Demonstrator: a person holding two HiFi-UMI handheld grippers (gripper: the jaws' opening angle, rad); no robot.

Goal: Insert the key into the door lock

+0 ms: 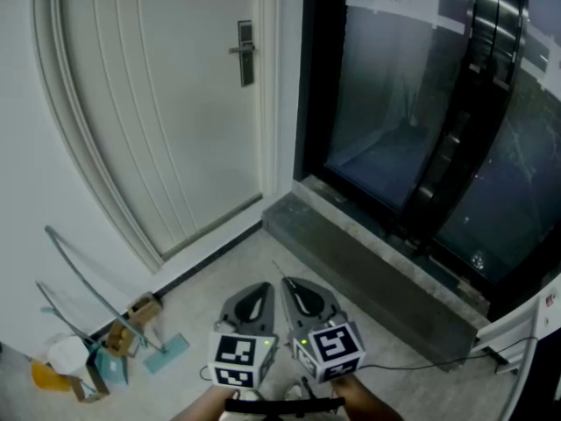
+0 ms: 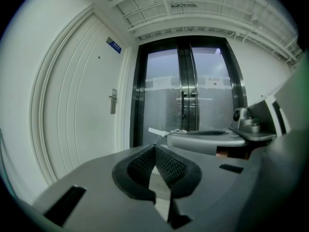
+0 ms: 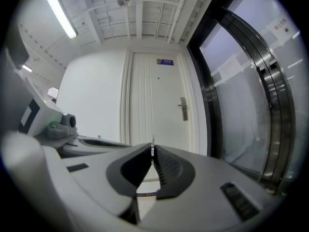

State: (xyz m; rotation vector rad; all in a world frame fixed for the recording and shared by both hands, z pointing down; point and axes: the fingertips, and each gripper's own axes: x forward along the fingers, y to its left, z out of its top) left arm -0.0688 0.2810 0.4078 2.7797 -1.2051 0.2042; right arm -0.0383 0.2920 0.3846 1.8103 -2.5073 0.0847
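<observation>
A white door (image 1: 158,112) stands ahead on the left, with a dark metal lock plate and lever handle (image 1: 245,53) near its right edge; the lock (image 3: 183,108) also shows far off in the right gripper view, and the lock (image 2: 113,101) in the left gripper view. My right gripper (image 1: 291,284) is shut on a thin key (image 3: 152,150) whose tip pokes out past the jaws. From the left gripper view, the key (image 2: 158,131) is a pale sliver. My left gripper (image 1: 261,288) is shut on nothing, close beside the right. Both are low and well short of the door.
Dark glass double doors (image 1: 421,103) fill the right, behind a raised grey stone threshold (image 1: 368,266). A dustpan and cleaning tools (image 1: 96,340) lean against the wall at lower left. A black cable (image 1: 438,364) runs across the floor at right.
</observation>
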